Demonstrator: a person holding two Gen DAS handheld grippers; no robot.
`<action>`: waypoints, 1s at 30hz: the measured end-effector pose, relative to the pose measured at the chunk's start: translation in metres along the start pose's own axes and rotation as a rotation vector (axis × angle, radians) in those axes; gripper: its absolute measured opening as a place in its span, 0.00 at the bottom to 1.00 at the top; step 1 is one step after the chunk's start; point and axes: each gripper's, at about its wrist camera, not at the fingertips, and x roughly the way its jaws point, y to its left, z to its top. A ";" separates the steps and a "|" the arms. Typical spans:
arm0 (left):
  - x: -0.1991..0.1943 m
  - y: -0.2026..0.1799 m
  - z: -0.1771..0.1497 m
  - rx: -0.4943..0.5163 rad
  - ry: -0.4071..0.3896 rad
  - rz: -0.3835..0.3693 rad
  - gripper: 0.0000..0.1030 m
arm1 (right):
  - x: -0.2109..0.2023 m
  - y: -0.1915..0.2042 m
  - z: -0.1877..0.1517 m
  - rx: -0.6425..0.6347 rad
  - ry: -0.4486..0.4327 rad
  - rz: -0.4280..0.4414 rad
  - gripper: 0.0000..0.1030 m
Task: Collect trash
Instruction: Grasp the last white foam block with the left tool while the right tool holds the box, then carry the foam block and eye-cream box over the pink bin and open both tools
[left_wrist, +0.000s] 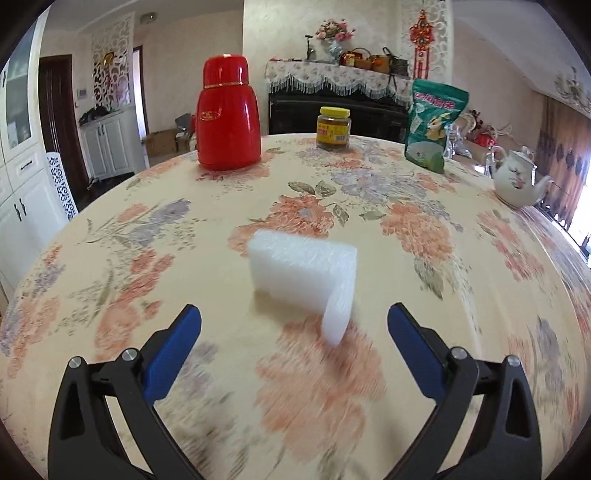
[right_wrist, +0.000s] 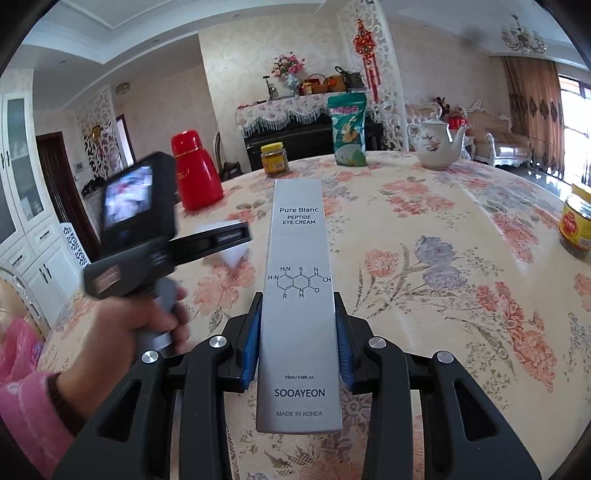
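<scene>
A white L-shaped foam piece (left_wrist: 303, 273) lies on the floral tablecloth (left_wrist: 406, 332), just ahead of my left gripper (left_wrist: 294, 319), which is open and empty with its blue pads either side of the foam's near end. My right gripper (right_wrist: 298, 310) is shut on a long silver eye cream box (right_wrist: 299, 295) and holds it above the table, pointing forward. The right wrist view shows the left gripper's body (right_wrist: 136, 236), held in a hand, over the foam (right_wrist: 236, 254), which it partly hides.
At the table's far side stand a red thermos (left_wrist: 227, 114), a yellow-lidded jar (left_wrist: 333, 128), a green snack bag (left_wrist: 432, 125) and a white teapot (left_wrist: 517, 177). Another yellow-lidded jar (right_wrist: 576, 221) stands at the right edge. White cabinets (left_wrist: 22, 184) stand beyond the table's left.
</scene>
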 end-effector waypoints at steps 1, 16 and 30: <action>0.005 -0.004 0.004 -0.002 0.004 0.010 0.95 | -0.002 -0.001 0.000 0.007 -0.007 0.002 0.34; 0.051 -0.023 0.021 0.012 0.087 0.053 0.63 | -0.008 -0.008 0.002 0.041 -0.015 0.021 0.34; -0.107 0.046 -0.059 0.122 -0.108 -0.184 0.63 | -0.008 0.007 -0.004 -0.037 -0.010 0.035 0.34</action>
